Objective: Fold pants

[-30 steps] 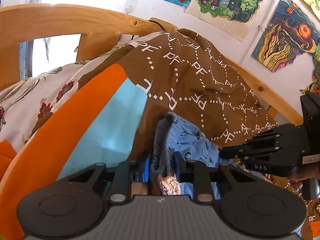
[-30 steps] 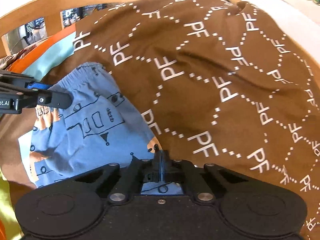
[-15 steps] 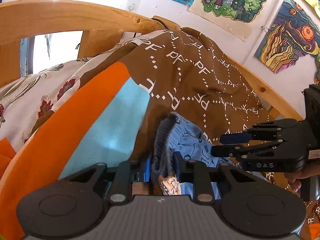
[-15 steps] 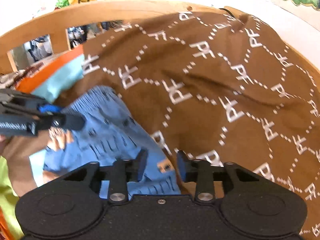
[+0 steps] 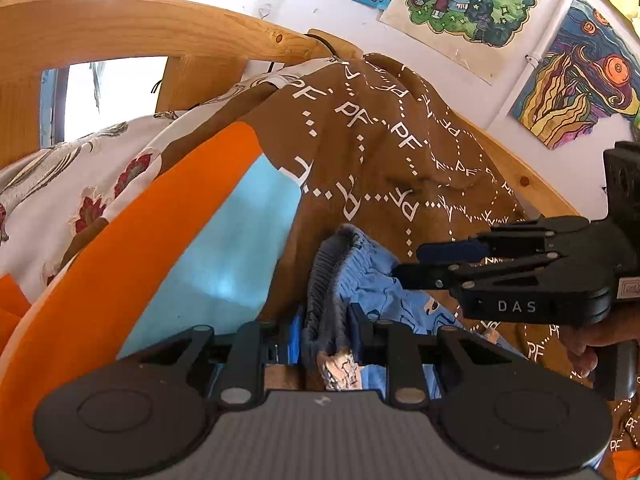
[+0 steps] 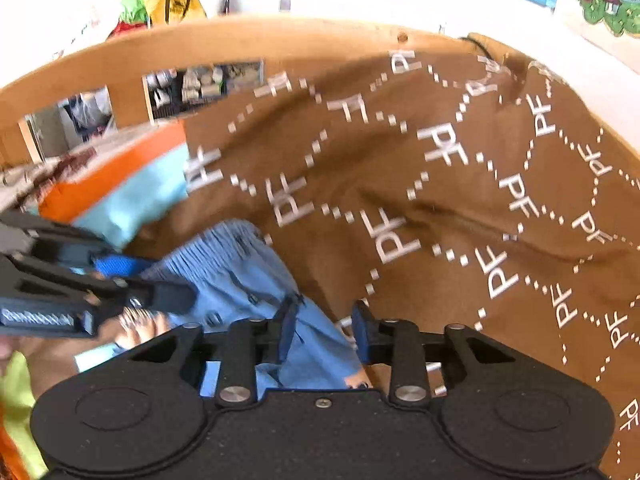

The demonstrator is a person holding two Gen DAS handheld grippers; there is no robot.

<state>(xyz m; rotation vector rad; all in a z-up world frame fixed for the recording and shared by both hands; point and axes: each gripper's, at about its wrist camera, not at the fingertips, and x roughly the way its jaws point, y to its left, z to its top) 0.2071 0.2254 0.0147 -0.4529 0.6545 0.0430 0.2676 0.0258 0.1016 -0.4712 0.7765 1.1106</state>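
Nearest, the left gripper [image 5: 326, 332] is clamped on the gathered waistband of the blue pants [image 5: 360, 276], which lie on a brown blanket [image 5: 380, 168]. Just beside, the right gripper [image 6: 322, 330] stands parted above the pants, its pads pressing on nothing. Farther off, an orange and blue cushion [image 5: 192, 236] leans near the wooden rail [image 5: 132, 24].

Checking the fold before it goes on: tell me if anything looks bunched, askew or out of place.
The blue pants are bunched, not flat: the left gripper pinches the gathered waistband into a ridge. The right gripper stands open over the fabric. The brown blanket underneath is creased.
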